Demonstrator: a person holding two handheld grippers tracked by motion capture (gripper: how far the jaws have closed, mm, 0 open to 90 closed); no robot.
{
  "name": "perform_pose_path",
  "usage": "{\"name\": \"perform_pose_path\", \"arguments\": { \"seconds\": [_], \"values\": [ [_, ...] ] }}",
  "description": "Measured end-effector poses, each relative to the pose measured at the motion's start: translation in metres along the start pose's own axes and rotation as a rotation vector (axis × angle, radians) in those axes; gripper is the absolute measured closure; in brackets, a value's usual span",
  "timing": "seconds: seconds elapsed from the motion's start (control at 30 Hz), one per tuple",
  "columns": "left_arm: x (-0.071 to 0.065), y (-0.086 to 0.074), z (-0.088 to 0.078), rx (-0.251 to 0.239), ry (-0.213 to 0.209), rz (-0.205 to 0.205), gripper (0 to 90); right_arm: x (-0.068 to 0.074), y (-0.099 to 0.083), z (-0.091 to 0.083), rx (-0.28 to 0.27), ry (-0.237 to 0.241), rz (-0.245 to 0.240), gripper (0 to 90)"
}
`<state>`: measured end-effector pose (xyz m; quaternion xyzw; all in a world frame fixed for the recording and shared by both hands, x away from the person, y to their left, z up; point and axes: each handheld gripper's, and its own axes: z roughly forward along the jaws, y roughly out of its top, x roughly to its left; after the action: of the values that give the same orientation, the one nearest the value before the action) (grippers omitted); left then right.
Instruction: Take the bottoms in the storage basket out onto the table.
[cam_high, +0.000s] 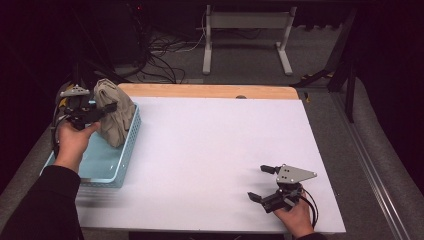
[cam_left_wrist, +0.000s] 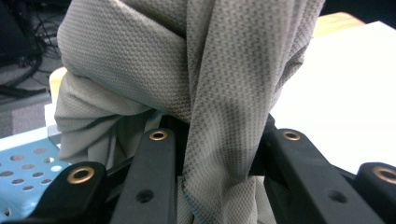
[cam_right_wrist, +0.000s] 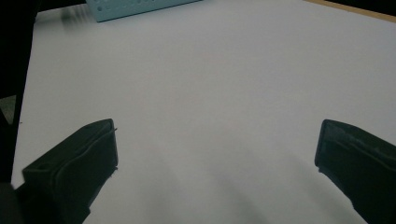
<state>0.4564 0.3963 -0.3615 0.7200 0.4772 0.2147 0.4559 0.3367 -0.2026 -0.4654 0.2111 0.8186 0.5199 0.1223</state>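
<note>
A grey-beige mesh cloth (cam_high: 114, 112) hangs bunched above the light blue perforated basket (cam_high: 107, 167) at the table's left. My left gripper (cam_high: 104, 111) is shut on the cloth and holds it up over the basket's right wall. In the left gripper view the cloth (cam_left_wrist: 196, 79) drapes between the black jaws, with its folds falling down past them. My right gripper (cam_high: 262, 182) rests near the table's front right, held by a hand. Its jaws stand wide apart in the right gripper view (cam_right_wrist: 215, 154) with only bare white table between them.
The white table top (cam_high: 215, 150) has a wooden strip (cam_high: 210, 91) along its far edge. Beyond it stand a white table frame (cam_high: 247, 37) and cables on the floor. A corner of the blue basket (cam_right_wrist: 135, 8) lies far ahead of the right gripper.
</note>
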Motion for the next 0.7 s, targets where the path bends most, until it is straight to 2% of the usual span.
{"name": "perform_pose_path", "arguments": {
  "seconds": [0.37,0.7],
  "values": [
    [-0.008,0.012,-0.024,-0.082,-0.023,0.018,72.1,0.000,0.000,0.000,0.001,0.001,0.001,0.2],
    [-0.014,0.025,-0.040,-0.125,-0.033,0.031,72.2,0.000,0.000,0.000,0.000,0.001,0.002,0.2]
  ]
}}
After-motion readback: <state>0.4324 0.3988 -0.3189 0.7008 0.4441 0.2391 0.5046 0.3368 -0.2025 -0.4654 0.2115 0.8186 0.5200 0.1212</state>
